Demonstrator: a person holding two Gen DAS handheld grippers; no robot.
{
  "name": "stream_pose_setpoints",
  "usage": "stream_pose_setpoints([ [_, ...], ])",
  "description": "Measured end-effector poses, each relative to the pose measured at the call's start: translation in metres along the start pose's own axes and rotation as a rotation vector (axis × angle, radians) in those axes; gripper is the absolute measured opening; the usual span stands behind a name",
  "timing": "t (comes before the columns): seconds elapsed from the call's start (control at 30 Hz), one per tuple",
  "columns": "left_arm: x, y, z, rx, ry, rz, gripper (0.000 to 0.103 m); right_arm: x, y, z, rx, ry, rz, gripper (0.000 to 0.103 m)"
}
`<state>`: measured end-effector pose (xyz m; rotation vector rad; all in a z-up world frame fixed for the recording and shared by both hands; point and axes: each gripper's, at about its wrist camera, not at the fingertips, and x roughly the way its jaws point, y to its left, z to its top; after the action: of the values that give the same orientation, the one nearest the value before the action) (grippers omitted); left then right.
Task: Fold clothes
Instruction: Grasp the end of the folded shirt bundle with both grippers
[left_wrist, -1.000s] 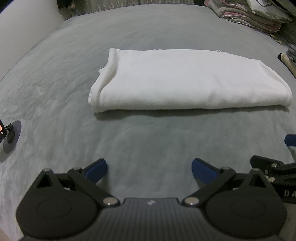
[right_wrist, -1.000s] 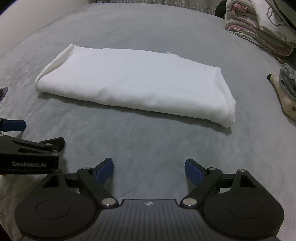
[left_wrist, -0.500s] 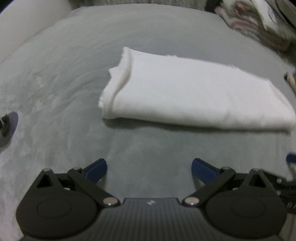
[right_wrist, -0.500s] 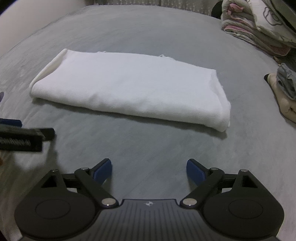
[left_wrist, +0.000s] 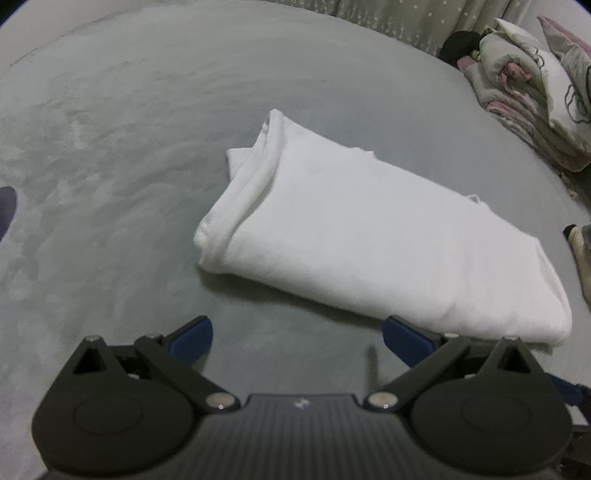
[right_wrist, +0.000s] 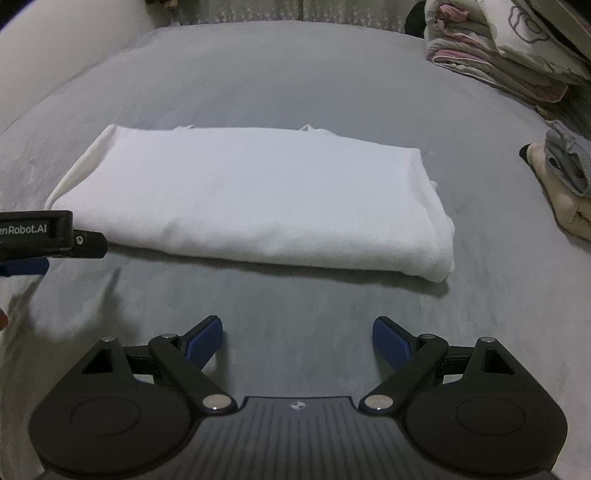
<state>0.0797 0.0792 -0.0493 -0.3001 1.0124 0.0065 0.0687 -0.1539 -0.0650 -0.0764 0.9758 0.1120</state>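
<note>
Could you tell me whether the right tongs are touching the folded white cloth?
Apart. The right wrist view shows the right tongs open, with bare grey bedcover between their tips and the white cloth.

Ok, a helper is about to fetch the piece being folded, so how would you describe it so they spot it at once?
Start from the wide grey plush bed cover. In its middle lies the folded white fleece garment, a long flat bundle just beyond both open hand-held grippers. Unlike the pink-and-grey stacked quilts and the beige and grey clothes at the right edge, it is plain white and lies alone.
</note>
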Motion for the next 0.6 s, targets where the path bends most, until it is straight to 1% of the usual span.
stream_pose_setpoints([
  [0.1,0.001,0.005,0.004,-0.061,-0.015,-0.059,0.103,0.0,-0.002,0.002,0.024,-0.005,0.004,0.089],
  [0.27,0.009,0.025,0.01,-0.231,-0.051,-0.205,0.101,-0.001,-0.004,0.004,0.048,-0.025,0.01,0.089],
  [0.4,0.016,0.044,0.01,-0.367,-0.099,-0.266,0.096,-0.003,-0.009,0.007,0.077,-0.044,0.014,0.089],
  [0.5,0.019,0.054,0.008,-0.453,-0.151,-0.284,0.084,-0.007,-0.013,0.007,0.115,-0.071,0.024,0.089],
  [0.57,0.023,0.058,0.006,-0.489,-0.176,-0.278,0.072,-0.011,-0.016,0.008,0.144,-0.109,0.045,0.089],
  [0.6,0.025,0.059,0.005,-0.505,-0.189,-0.274,0.062,-0.013,-0.018,0.008,0.155,-0.135,0.058,0.087],
])
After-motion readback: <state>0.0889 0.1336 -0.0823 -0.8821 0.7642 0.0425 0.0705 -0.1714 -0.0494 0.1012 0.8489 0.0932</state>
